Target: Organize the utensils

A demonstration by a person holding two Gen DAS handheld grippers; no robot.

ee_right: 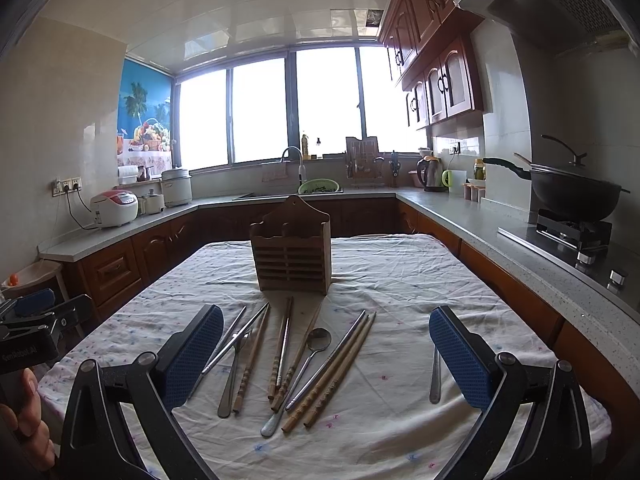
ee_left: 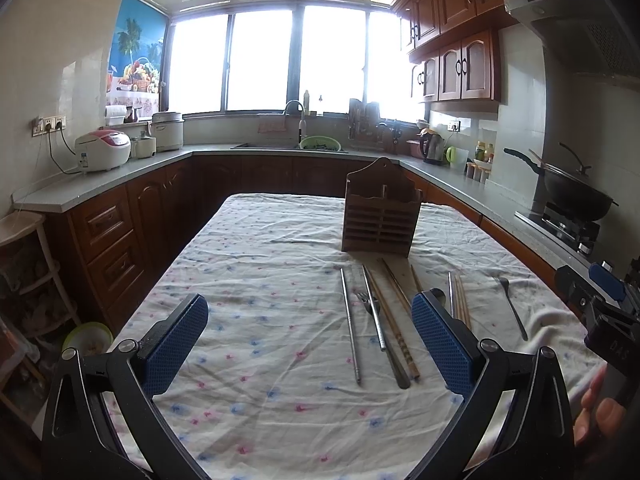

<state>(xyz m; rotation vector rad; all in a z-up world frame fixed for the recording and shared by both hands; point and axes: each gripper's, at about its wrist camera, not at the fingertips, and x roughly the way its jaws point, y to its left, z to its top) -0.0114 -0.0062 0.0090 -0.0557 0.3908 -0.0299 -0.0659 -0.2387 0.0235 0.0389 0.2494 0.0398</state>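
Both grippers hover above the table with jaws spread wide and nothing between them. Left gripper [ee_left: 310, 336] points level along the floral tablecloth [ee_left: 260, 264], its blue pads [ee_left: 176, 344] well apart; the steel chopstick [ee_left: 350, 328] and a fork [ee_left: 366, 304] lie ahead between the fingers. Right gripper [ee_right: 326, 356] sits low over the cloth, tilted slightly down, its pads framing the spread of utensils: wooden chopsticks [ee_right: 332, 376], a spoon [ee_right: 306, 364] and steel chopsticks [ee_right: 230, 344]. One more utensil [ee_right: 435, 376] lies apart beside the right finger [ee_right: 460, 360]. A wooden utensil holder [ee_right: 292, 256] stands upright beyond the utensils, near the table's middle. The person's fingers show on each handle at the frame edges.
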